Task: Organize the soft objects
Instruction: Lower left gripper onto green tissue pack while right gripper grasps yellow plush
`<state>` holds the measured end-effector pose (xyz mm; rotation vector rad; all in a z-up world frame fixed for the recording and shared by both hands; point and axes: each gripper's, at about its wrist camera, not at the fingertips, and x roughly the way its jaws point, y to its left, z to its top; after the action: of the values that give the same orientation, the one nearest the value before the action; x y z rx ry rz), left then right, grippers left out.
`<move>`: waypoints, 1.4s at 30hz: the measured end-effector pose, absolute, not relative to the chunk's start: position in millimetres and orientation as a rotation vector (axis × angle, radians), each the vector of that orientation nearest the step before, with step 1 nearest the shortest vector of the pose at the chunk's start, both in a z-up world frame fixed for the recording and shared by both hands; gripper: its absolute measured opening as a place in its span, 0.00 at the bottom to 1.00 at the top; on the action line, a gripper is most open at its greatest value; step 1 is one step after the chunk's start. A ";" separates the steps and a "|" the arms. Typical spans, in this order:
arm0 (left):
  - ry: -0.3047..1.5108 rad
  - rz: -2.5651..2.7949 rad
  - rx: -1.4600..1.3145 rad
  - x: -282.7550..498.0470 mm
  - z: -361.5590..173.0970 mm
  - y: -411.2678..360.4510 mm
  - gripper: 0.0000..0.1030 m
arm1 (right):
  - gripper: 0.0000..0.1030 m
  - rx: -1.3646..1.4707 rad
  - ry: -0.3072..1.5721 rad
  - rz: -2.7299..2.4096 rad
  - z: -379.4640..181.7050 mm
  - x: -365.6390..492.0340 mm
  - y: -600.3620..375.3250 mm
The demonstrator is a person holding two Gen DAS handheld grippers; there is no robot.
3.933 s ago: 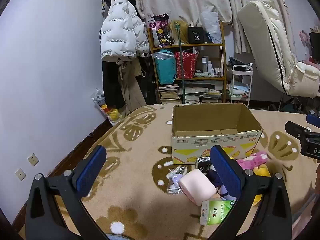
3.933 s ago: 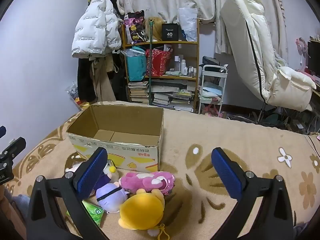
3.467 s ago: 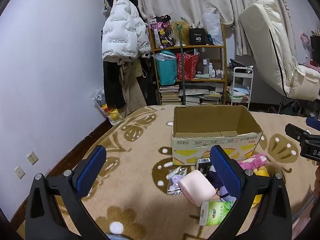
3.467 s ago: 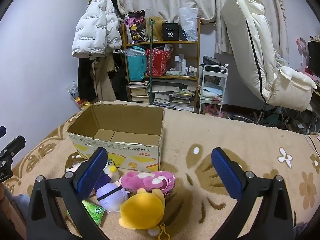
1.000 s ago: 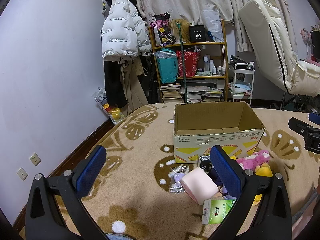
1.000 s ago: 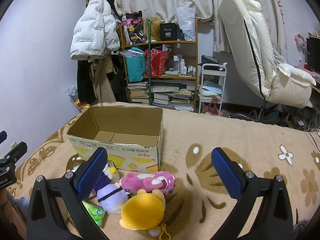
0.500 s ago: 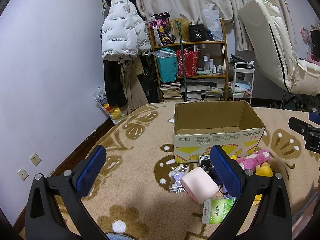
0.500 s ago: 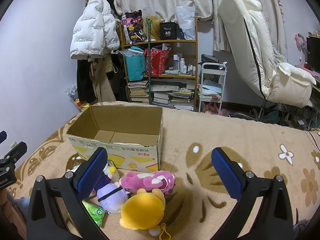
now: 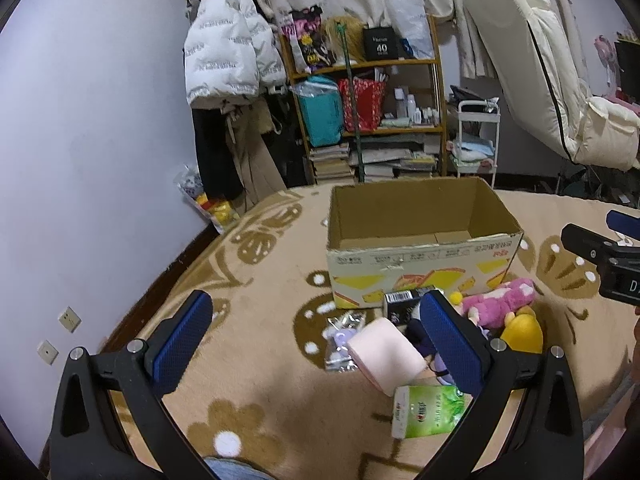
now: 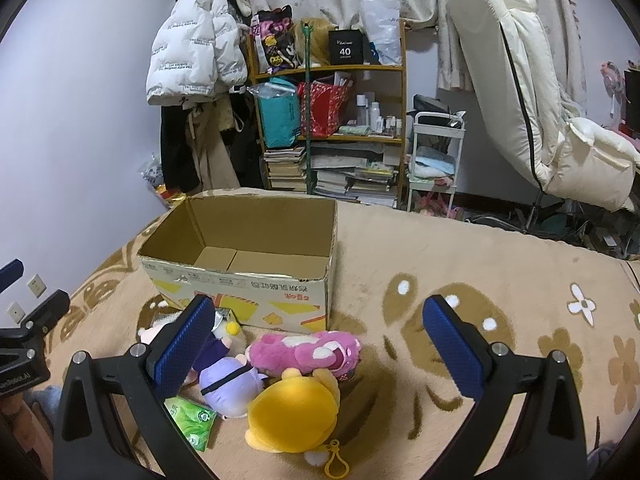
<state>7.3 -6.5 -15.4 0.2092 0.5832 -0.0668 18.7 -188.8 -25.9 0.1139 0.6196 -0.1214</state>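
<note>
An open cardboard box [image 9: 420, 264] [image 10: 248, 284] stands on the beige patterned blanket, and its inside looks bare. In front of it lie a pink plush [image 10: 306, 350] [image 9: 500, 302], a yellow plush [image 10: 294, 410] [image 9: 522, 330], a purple plush [image 10: 228, 380], a pale pink soft block [image 9: 386, 354] and a green tissue pack [image 9: 426, 410] [image 10: 192, 422]. My left gripper [image 9: 316, 342] is open, held above the blanket to the left of the pile. My right gripper [image 10: 318, 344] is open, hovering above the plush toys. Neither holds anything.
A small black carton [image 9: 402, 304] and a clear packet [image 9: 340, 344] lie by the box. Behind the bed stand a shelf [image 10: 332, 128] of books and bags, a white trolley [image 10: 436, 160], hanging coats [image 10: 192, 52] and a cream recliner [image 10: 536, 100].
Both views have shifted only slightly. The box and the soft things lie where they were, and both grippers stay open.
</note>
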 end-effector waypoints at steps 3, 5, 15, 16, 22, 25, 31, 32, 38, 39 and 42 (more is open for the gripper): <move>0.624 -0.075 0.214 13.6 -21.1 -15.6 0.99 | 1.00 0.126 0.643 -0.113 -28.8 22.5 -186.9; 0.650 -0.081 0.231 16.6 -26.8 -20.6 0.99 | 1.00 0.142 0.663 -0.108 -30.9 25.7 -188.0; 0.766 -0.106 0.301 34.2 -53.3 -43.7 0.99 | 1.00 0.250 0.815 -0.096 -52.1 49.2 -204.2; 0.778 -0.109 0.305 35.4 -56.8 -45.9 0.99 | 1.00 0.264 0.831 -0.097 -54.8 50.8 -205.7; 0.859 -0.144 0.329 42.5 -77.0 -55.2 0.99 | 1.00 0.360 0.914 -0.091 -84.8 63.6 -221.6; 0.897 -0.149 0.349 45.1 -87.2 -60.0 0.99 | 1.00 0.376 0.944 -0.092 -96.0 69.4 -225.0; 0.975 -0.169 0.363 49.7 -104.4 -64.0 0.99 | 1.00 0.383 1.013 -0.094 -111.4 79.8 -226.5; 0.986 -0.171 0.368 50.1 -107.1 -65.1 0.99 | 1.00 0.384 1.027 -0.094 -113.6 80.8 -226.5; 1.052 -0.196 0.396 49.7 -120.3 -70.3 0.99 | 1.00 0.425 1.076 -0.079 -125.7 82.4 -229.6; 1.058 -0.200 0.400 49.2 -121.5 -71.0 0.99 | 1.00 0.432 1.087 -0.079 -127.8 82.4 -230.0; 1.077 -0.208 0.413 47.5 -125.6 -73.1 0.99 | 1.00 0.452 1.120 -0.068 -133.1 82.2 -230.0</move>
<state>47.5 -73.1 -125.6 0.4130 1.0766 -0.2084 82.2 -230.0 -133.1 0.4520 1.1199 -0.0682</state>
